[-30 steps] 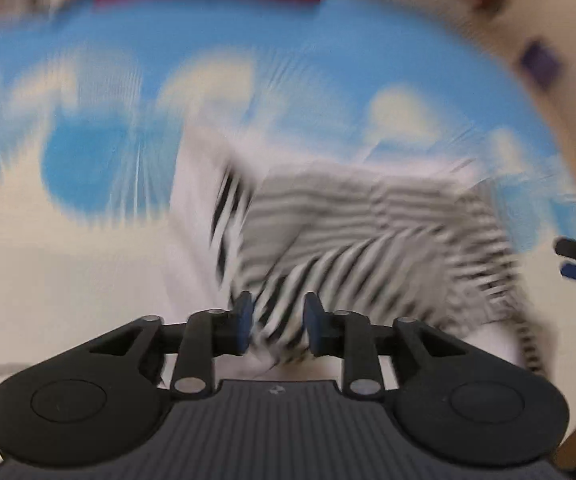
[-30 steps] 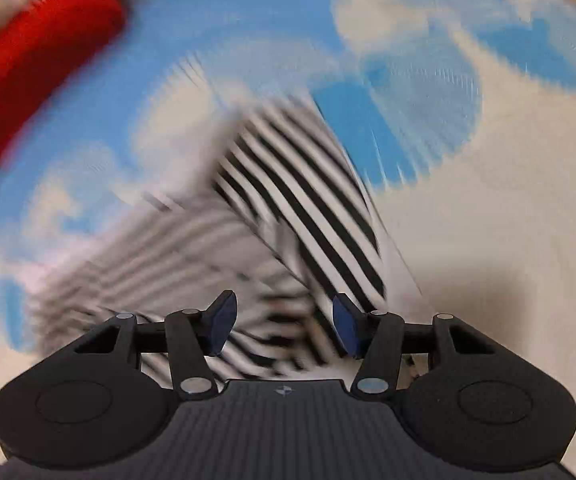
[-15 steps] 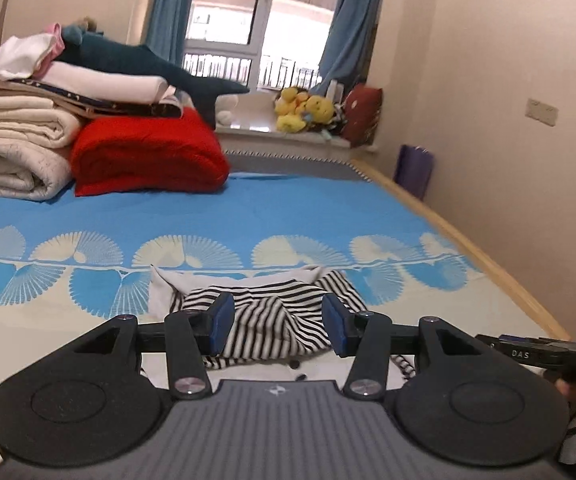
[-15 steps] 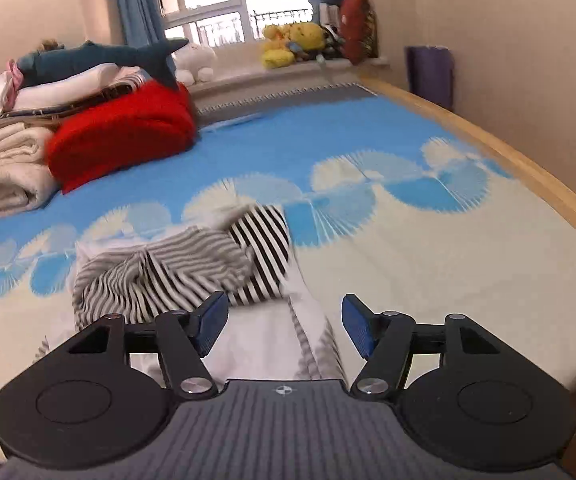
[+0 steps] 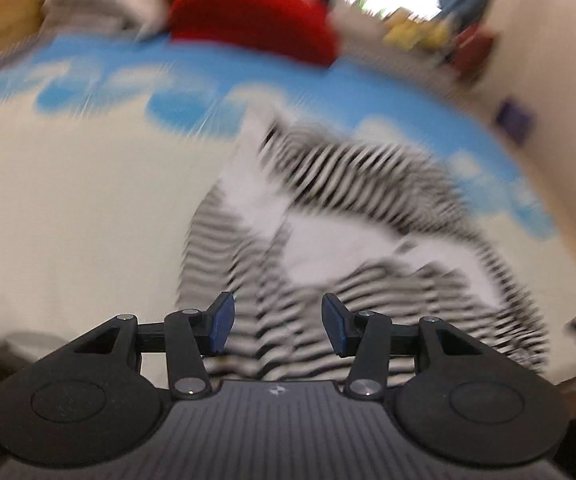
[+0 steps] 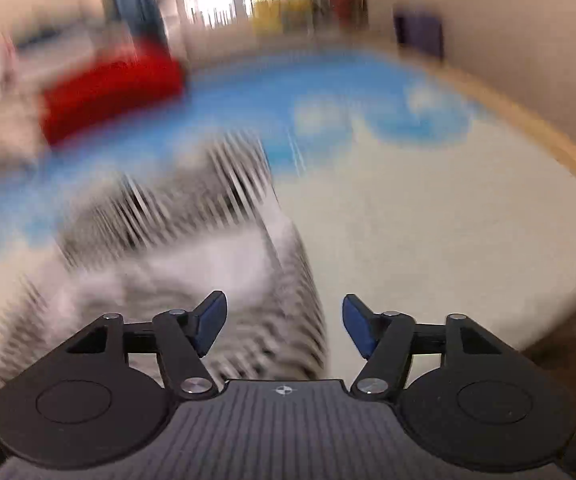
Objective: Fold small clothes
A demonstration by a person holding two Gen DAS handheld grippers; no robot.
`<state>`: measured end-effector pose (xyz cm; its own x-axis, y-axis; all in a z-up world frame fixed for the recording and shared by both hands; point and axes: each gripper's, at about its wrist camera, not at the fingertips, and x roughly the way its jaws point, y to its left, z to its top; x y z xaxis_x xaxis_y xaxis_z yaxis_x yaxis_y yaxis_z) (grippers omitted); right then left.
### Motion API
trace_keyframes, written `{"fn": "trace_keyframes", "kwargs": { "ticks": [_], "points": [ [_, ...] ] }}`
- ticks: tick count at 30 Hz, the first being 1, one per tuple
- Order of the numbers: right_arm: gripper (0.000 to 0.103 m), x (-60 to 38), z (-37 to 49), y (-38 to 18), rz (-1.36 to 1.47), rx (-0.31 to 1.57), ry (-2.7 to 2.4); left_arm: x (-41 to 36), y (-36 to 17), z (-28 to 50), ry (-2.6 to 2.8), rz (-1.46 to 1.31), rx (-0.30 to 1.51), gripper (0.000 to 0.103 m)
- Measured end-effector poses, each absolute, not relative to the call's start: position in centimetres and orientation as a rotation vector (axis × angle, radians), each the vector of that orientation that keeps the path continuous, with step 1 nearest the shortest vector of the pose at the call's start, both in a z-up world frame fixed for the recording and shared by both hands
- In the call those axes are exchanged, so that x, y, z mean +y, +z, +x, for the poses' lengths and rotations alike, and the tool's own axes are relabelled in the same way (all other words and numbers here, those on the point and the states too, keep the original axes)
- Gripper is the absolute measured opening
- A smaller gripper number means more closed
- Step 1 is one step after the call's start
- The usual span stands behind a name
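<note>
Left wrist: striped garment [image 5: 368,216] lies beyond gaping, empty left tongs [image 5: 275,322].

Left gripper [image 5: 275,323] tilted downward, jaws apart, just widened from a narrower gap, nothing pinched between the 2 blue pads [image 5: 220,322]. Right gripper [image 6: 283,328] likewise angled down, jaws standing wide though just narrowed slightly, no cloth clamped between them.

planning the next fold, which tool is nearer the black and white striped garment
Left, narrowly. The left tool hangs open directly over the black and white striped garment; the right tool, open, sits over its right edge.
</note>
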<state>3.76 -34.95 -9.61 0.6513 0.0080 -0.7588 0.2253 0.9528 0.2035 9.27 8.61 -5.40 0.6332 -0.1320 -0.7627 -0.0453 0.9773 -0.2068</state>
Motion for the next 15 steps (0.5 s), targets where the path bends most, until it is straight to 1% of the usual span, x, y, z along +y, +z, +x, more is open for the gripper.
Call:
{"fn": "trace_keyframes", "kwargs": {
  "ticks": [1,2,3,4,5,8,10,15],
  "points": [
    [0.061,-35.2,4.2,-9.7,0.317,0.828,-0.111,8.5,-5.9,9.9,-0.052,-0.212,0.904,0.057],
    [0.064,-35.2,4.7,-10.0,0.317,0.834,-0.119,8.3,-6.3,10.4,-0.047,-0.208,0.914,0.063],
    [0.066,-35.2,5.4,-10.6,0.312,0.863,-0.138,8.3,-6.6,10.9,-0.022,-0.206,0.922,0.067],
    [0.066,-35.2,6.1,-11.4,0.322,0.897,-0.147,8.5,-6.9,11.4,-0.003,-0.209,0.923,0.076],
    [0.066,-35.3,6.6,-12.1,0.35,0.933,-0.147,8.6,-7.2,11.5,0.006,-0.211,0.924,0.081],
    [0.067,-35.7,7.7,-13.2,0.45,0.971,-0.135,8.7,-8.5,12.3,0.038,-0.214,0.991,0.081],
    [0.069,-35.4,8.2,-13.8,0.428,0.991,-0.154,8.9,-9.5,12.5,0.042,-0.216,1.031,0.081],
    [0.07,-34.4,9.1,-16.4,0.441,1.088,-0.179,9.0,-11.4,12.6,0.066,-0.189,1.08,0.081]
  ]
}}
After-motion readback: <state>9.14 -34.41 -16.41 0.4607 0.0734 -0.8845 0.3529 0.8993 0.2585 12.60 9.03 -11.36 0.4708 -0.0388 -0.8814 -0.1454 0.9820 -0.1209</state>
